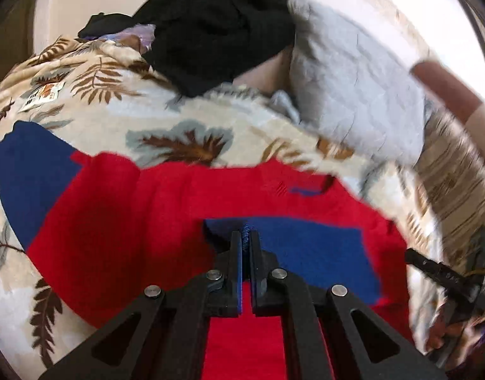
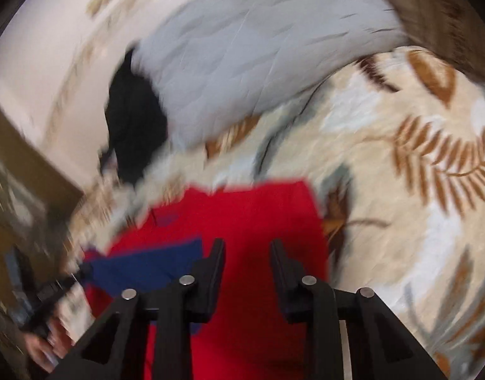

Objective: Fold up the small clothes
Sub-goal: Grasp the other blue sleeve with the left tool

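A red top (image 1: 141, 221) with blue sleeves lies spread on a leaf-print blanket (image 1: 185, 117). My left gripper (image 1: 246, 237) is shut on the edge of one blue sleeve (image 1: 312, 253), which lies folded across the red body. The other blue sleeve (image 1: 30, 171) stretches out flat at the far left. In the blurred right wrist view my right gripper (image 2: 248, 247) hangs open over the red top (image 2: 252, 215), with nothing between its fingers. The folded blue sleeve (image 2: 154, 266) lies just left of it.
A heap of black clothing (image 1: 217, 28) and a grey pillow (image 1: 353, 88) lie at the far side of the blanket. A person's forearm (image 1: 448, 91) crosses the upper right. A small printed label (image 1: 43, 93) lies on the blanket at the left.
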